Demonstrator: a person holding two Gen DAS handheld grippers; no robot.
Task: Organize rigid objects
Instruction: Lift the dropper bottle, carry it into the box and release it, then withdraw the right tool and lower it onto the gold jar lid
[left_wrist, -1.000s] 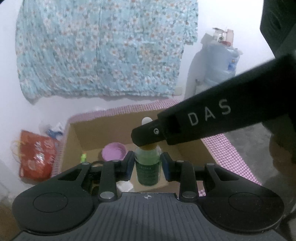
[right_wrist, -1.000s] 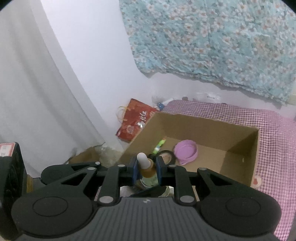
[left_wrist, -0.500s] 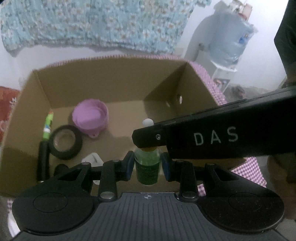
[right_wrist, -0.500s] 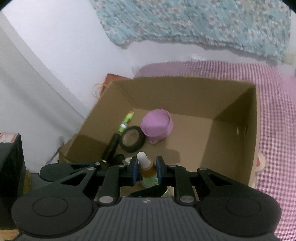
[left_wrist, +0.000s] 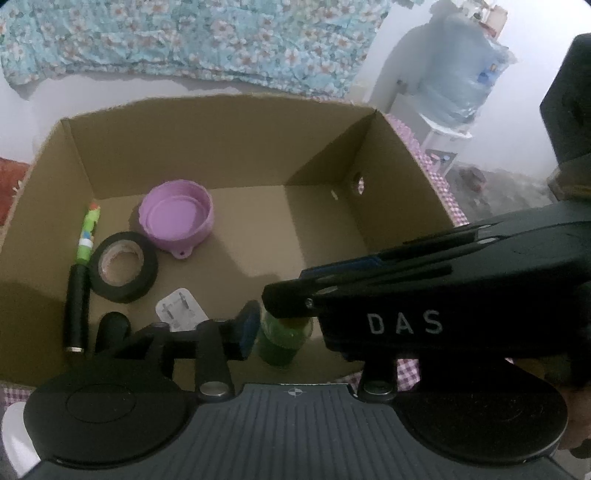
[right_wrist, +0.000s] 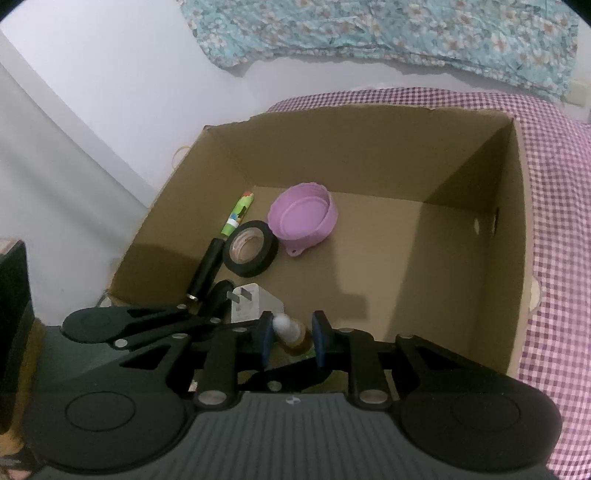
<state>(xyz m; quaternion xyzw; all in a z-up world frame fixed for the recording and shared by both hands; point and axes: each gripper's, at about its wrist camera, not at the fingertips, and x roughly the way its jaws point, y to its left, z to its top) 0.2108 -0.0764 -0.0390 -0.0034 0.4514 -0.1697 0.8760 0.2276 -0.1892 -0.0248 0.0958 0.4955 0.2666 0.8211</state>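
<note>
A small bottle of green liquid (left_wrist: 282, 341) with an amber neck and white dropper cap (right_wrist: 286, 326) is held over the near edge of a cardboard box (left_wrist: 221, 122). My left gripper (left_wrist: 282, 332) is shut on its green body. My right gripper (right_wrist: 290, 338) is around its neck and cap, its pads slightly apart from it; in the left wrist view it crosses over the bottle top. In the box lie a purple bowl (left_wrist: 177, 218), a black tape roll (left_wrist: 123, 266), a green marker (left_wrist: 88, 232), a black cylinder (left_wrist: 75, 306) and a white plug adapter (left_wrist: 181, 308).
The box stands on a purple checked cloth (right_wrist: 554, 221). A floral cloth (left_wrist: 184, 37) hangs on the wall behind. A water jug (left_wrist: 465, 81) stands at the far right. The right half of the box floor (right_wrist: 406, 266) is bare cardboard.
Both grippers have carried the bottle forward and down toward the box's near edge. The right gripper's pads have spread a little around the neck.
</note>
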